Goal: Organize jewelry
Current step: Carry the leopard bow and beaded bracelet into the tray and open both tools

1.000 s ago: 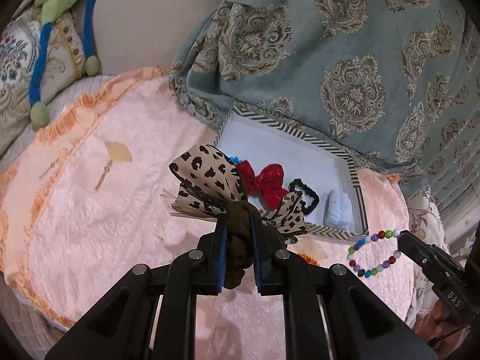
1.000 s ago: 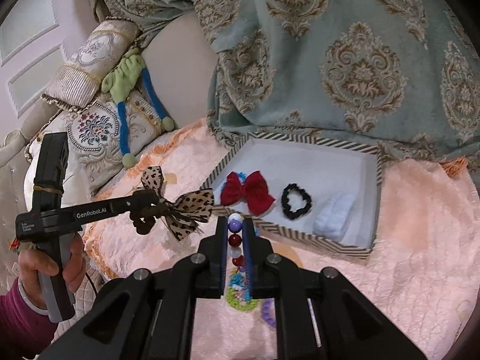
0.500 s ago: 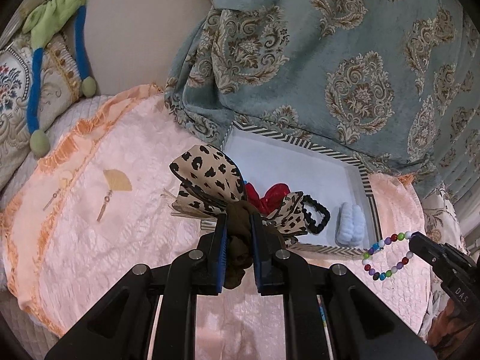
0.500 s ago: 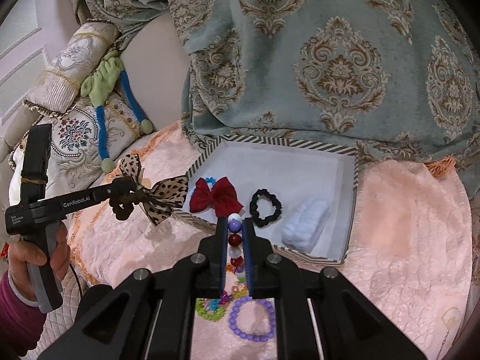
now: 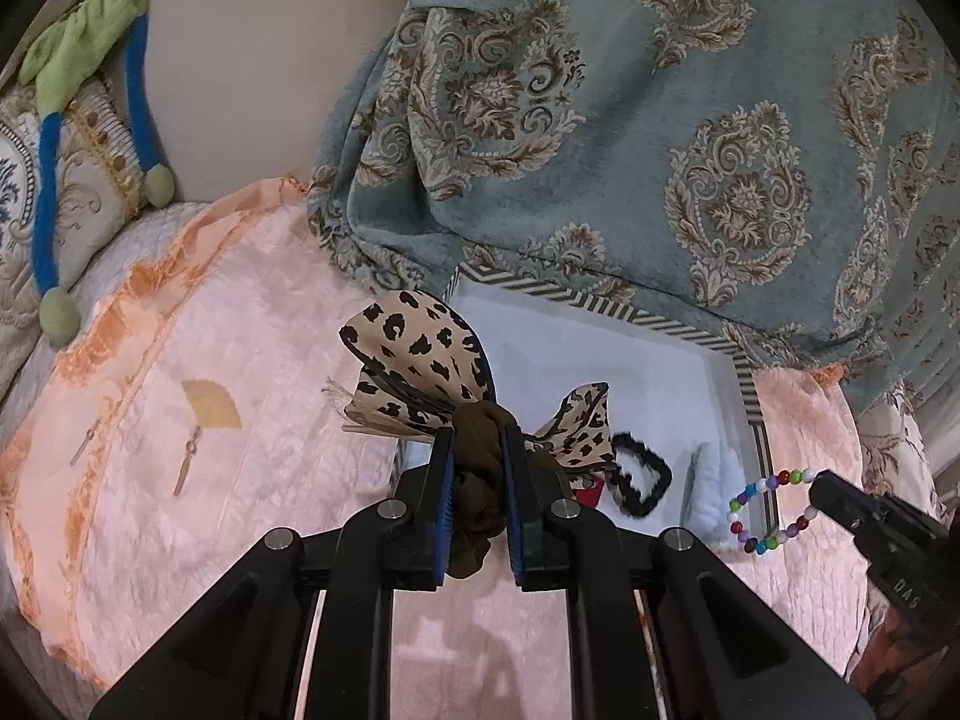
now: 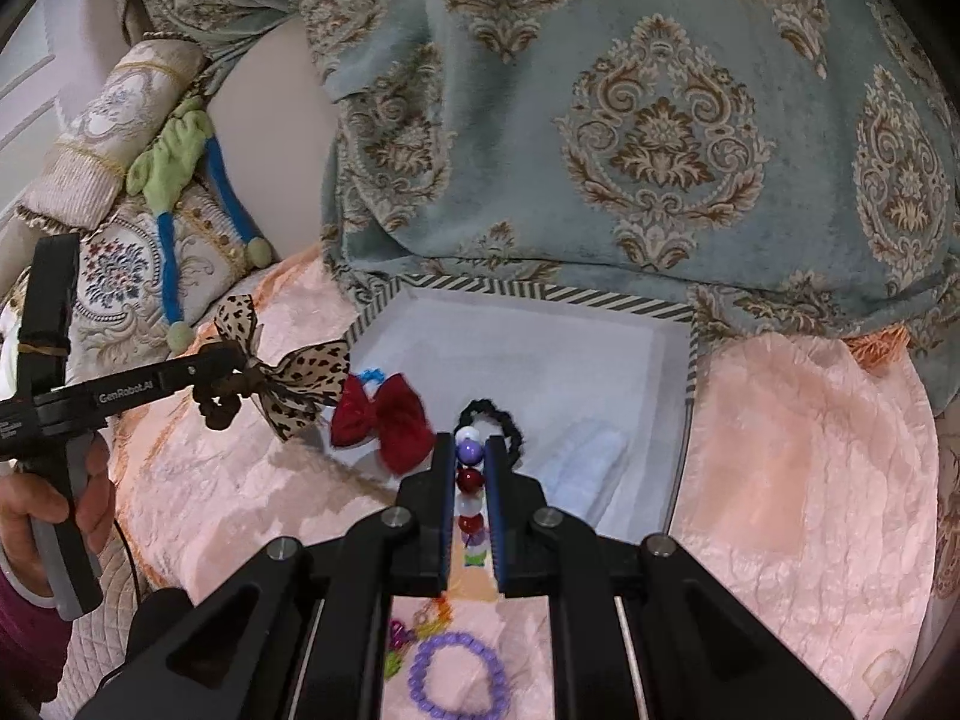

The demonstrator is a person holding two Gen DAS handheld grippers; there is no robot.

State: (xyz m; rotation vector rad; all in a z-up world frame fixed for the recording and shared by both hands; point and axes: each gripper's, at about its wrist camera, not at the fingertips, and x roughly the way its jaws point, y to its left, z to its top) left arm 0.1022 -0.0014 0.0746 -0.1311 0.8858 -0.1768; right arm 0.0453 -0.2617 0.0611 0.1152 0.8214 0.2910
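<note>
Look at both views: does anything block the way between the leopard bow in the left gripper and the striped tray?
Nothing visible does. The left gripper, shut on the leopard bow, is at the near left edge of the tray. The tray's far floor is bare; a red bow lies just inside that edge.

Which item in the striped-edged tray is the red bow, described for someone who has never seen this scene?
Find the white tray with the black-and-white striped rim, lying on the pink quilt below the blue patterned drape. At its near left corner lies the red bow, left of a black scrunchie. It is the tray's only red, bow-shaped thing.
</note>
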